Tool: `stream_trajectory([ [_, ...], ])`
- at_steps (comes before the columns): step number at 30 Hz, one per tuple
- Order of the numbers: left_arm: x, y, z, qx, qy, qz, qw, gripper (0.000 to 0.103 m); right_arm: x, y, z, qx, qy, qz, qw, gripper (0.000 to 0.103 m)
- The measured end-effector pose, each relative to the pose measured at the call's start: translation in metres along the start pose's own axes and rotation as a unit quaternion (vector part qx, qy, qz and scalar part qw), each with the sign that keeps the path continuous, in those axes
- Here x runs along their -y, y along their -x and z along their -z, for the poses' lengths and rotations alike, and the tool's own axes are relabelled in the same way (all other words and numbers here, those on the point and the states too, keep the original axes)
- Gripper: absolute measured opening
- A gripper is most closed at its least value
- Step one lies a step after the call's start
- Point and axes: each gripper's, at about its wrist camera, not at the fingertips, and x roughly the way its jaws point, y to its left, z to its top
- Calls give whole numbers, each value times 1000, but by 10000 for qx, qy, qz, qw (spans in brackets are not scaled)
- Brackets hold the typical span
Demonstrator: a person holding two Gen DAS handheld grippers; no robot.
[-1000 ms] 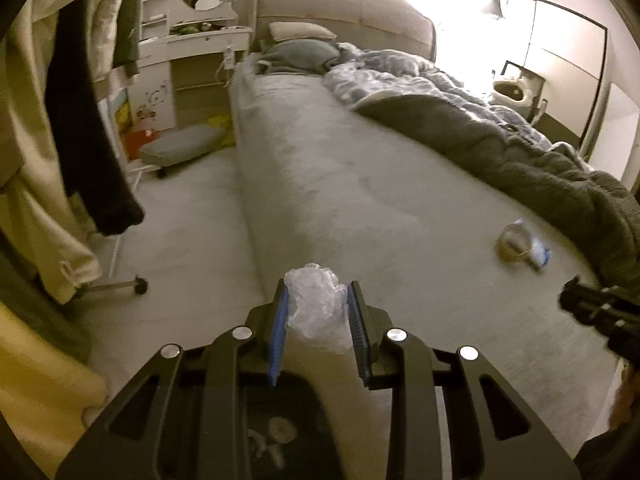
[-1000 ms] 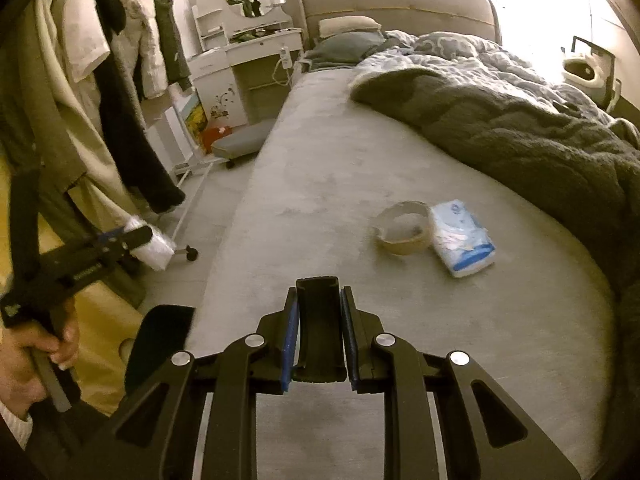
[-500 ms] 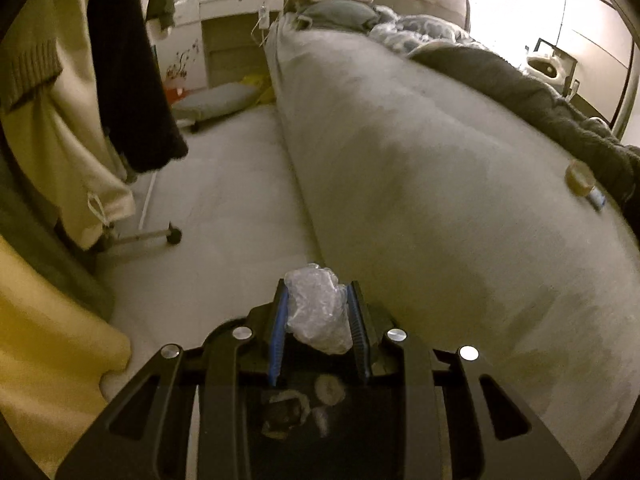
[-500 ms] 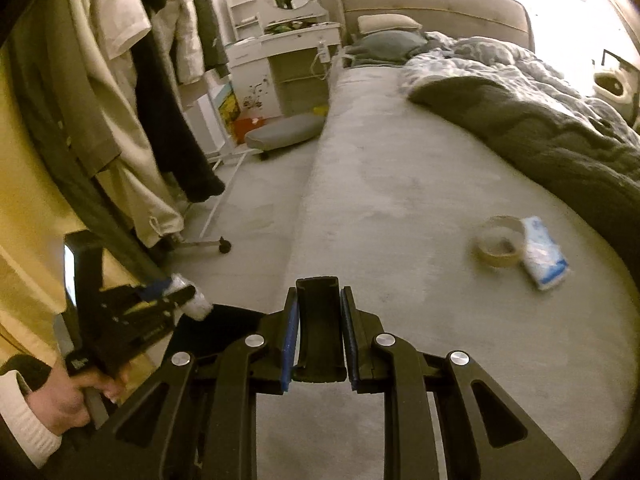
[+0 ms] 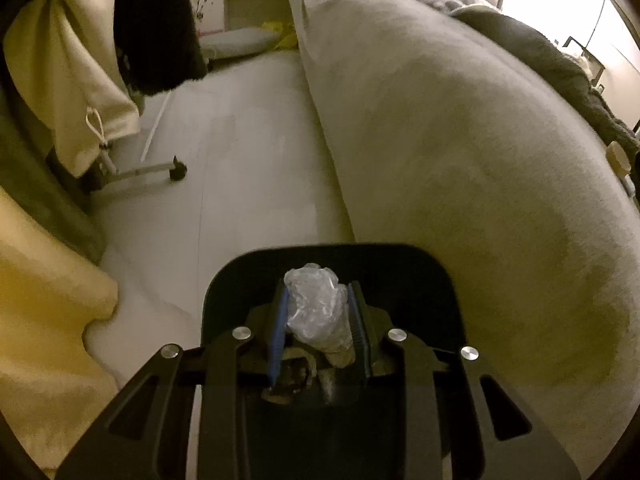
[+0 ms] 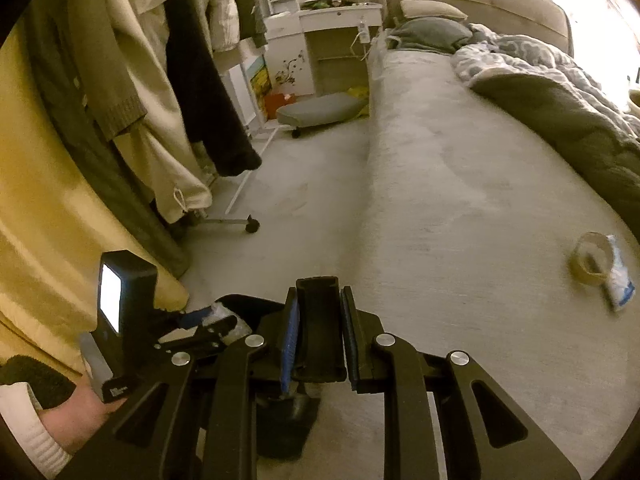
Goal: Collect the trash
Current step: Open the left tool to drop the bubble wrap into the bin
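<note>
My left gripper (image 5: 318, 291) is shut on a crumpled wad of clear plastic (image 5: 314, 304) and points steeply down over the mouth of a black bin (image 5: 332, 250). Some scraps (image 5: 288, 376) lie inside the bin. In the right wrist view the left gripper (image 6: 216, 320) and its plastic (image 6: 226, 314) hang at the lower left, held by a hand (image 6: 76, 420) in a white cuff. My right gripper (image 6: 318, 294) is shut on the bin's black handle (image 6: 320, 324). On the bed lie a tape roll (image 6: 590, 258) and a tissue pack (image 6: 620, 280).
The grey bed (image 6: 460, 220) fills the right, with a dark blanket (image 6: 580, 128) at its far side. A rolling clothes rack (image 6: 252, 226) with hanging coats stands on the left. A grey cushion stool (image 6: 320, 108) and white desk (image 6: 320, 28) sit at the back.
The left gripper has sunk with the plastic from above the bed to just over the bin's mouth. The right gripper has swung left, so the tape roll and tissue pack slid toward the right edge.
</note>
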Motion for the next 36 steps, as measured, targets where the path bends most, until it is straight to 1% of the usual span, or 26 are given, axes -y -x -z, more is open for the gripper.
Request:
stream_trajectory([
  [4, -7, -6, 7, -204, 27, -64, 9998, 33, -9, -10, 0, -88, 74, -34, 9999, 20],
  [5, -8, -7, 9, -235, 40, -67, 9997, 35, -12, -13, -1, -116, 93, -47, 9999, 20],
  [7, -14, -9, 13, -339, 107, -4, 9994, 45, -16, -18, -1, -155, 121, -63, 9998, 20],
  [8, -14, -8, 15, -342, 113, -8, 9993, 53, -18, -20, -1, -173, 136, -71, 9997, 20],
  [10, -17, -6, 17, -340, 101, -30, 9994, 54, -23, -25, -2, -216, 172, -85, 9996, 20],
  [12, -21, -2, 19, -329, 102, -22, 9994, 60, -29, -30, -2, -257, 211, -96, 9994, 20],
  [15, -26, 3, 21, -259, 55, -45, 9996, 65, -37, -39, -1, -332, 273, -106, 9990, 20],
  [17, -30, 9, 22, -193, 27, -88, 9998, 65, -41, -44, 0, -388, 303, -115, 9987, 20],
  [20, -37, 18, 22, -76, -19, -117, 9999, 68, -48, -56, 2, -502, 337, -128, 9981, 20],
  [25, -55, 22, 23, -64, -47, -155, 9998, 68, -59, -75, 7, -702, 431, -150, 9965, 20],
  [31, -77, 34, 24, 15, 119, -183, 9998, 68, -73, -105, 17, -1006, 515, -163, 9935, 20],
  [36, -86, 61, 17, 431, 73, -138, 9989, 64, -83, -130, 27, -1269, 587, -158, 9901, 20],
])
